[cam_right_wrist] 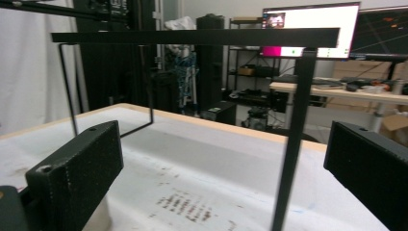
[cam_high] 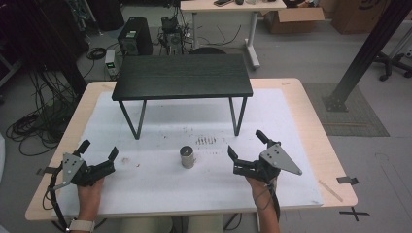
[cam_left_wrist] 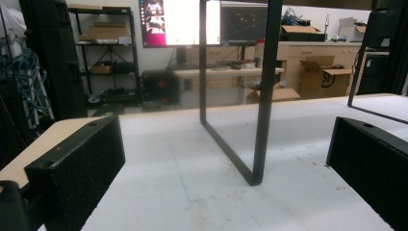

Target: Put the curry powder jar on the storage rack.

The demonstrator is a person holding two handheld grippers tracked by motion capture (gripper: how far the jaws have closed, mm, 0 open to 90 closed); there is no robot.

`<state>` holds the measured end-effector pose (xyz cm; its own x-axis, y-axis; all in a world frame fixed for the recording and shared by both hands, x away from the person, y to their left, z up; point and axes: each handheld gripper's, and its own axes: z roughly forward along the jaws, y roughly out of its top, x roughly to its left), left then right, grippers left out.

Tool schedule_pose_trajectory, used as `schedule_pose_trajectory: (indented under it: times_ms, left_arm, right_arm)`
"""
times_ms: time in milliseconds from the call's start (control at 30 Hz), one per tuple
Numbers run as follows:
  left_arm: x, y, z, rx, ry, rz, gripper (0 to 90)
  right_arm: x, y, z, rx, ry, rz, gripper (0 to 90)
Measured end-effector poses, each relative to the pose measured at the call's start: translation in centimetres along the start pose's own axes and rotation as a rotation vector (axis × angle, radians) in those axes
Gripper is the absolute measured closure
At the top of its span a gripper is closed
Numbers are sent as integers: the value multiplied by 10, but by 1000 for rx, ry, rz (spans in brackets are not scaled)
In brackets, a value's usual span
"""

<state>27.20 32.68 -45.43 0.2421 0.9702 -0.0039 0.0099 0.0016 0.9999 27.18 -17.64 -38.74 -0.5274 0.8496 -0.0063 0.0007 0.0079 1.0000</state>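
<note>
A small grey metal cylinder [cam_high: 187,157] stands upright on the white sheet [cam_high: 194,189], in front of a low black stand [cam_high: 182,75] with thin metal legs. My left gripper [cam_high: 99,149] rests near the table's front left, open and holding nothing. My right gripper [cam_high: 245,144] is to the right of the cylinder, apart from it, and is also open. In the left gripper view, one stand leg [cam_left_wrist: 262,96] rises between my wide-apart pads [cam_left_wrist: 77,178]. In the right gripper view, the stand's top [cam_right_wrist: 192,37] spans above my open pads [cam_right_wrist: 77,173], and a pale edge, perhaps the cylinder [cam_right_wrist: 98,219], shows under the left pad.
Dark smudges [cam_high: 205,140] mark the sheet behind the cylinder. The wooden table edge [cam_high: 311,121] frames the sheet. Beyond it, on the floor, are a computer tower [cam_high: 135,36], cables [cam_high: 34,121], a desk [cam_high: 233,7] and cardboard boxes [cam_high: 296,19]. A black slanted post [cam_high: 362,53] stands at the right.
</note>
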Motion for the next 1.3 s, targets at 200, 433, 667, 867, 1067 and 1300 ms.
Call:
schedule_pose_trajectory:
  times_ms: [200,433,667,867,1067,1300]
  left_arm:
    - [0,0,0,-1,0,0,2]
    - [0,0,0,-2,0,0,2]
    - [0,0,0,-1,0,3,2]
    - [0,0,0,-1,0,4,2]
    - [0,0,0,-2,0,3,2]
    - [0,0,0,-1,0,3,2]
  right_arm:
    - [10,0,10,16,53,6,0]
    - [21,1,18,23,98,4,0]
    - [30,2,26,35,138,1,0]
    - [40,0,35,51,181,0,0]
    - [48,-2,42,62,210,3,0]
    - [58,-7,53,83,253,6,0]
